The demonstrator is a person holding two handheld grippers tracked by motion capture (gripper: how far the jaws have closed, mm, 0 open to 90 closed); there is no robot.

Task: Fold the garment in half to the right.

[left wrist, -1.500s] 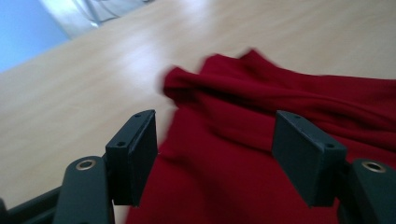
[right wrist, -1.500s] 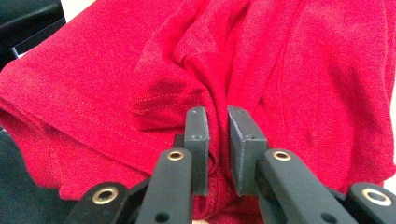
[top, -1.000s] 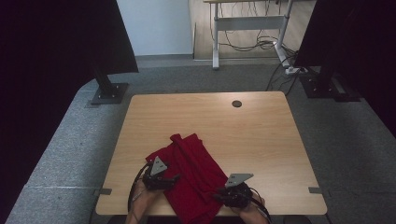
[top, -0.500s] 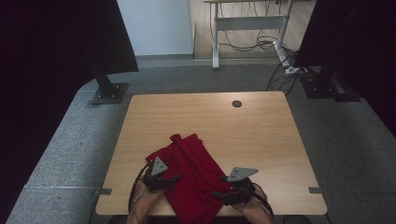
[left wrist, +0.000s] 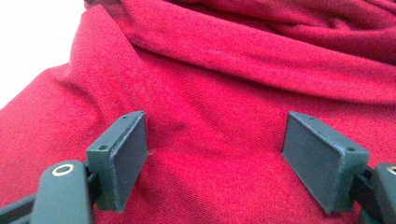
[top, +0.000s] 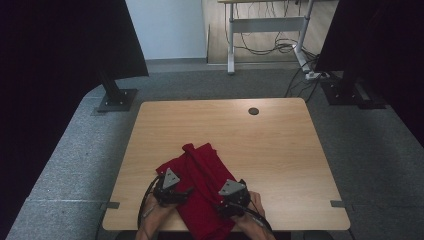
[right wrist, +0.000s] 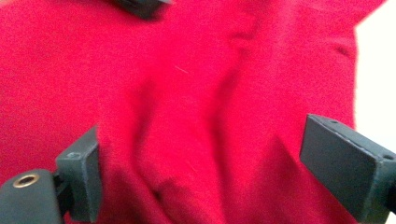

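A crumpled red cloth (top: 200,185) lies at the table's near edge, hanging a little over it. My left gripper (top: 186,191) rests on the cloth's left part, and its jaws stand wide apart over the fabric (left wrist: 210,140) with nothing pinched; they have just been opening a little further. On the cloth's right part sits my right gripper (top: 220,200). Its jaws have just been opening and now stand wide over the red folds (right wrist: 196,140), the pads not pressing on them.
The wooden table (top: 240,135) has a round dark cable hole (top: 253,111) near its far edge. Black stands (top: 117,97) rise on the carpet at both far corners. A person's forearms (top: 150,227) come in from the near edge.
My right gripper has shifted left onto the cloth. The left gripper has stayed where it was.
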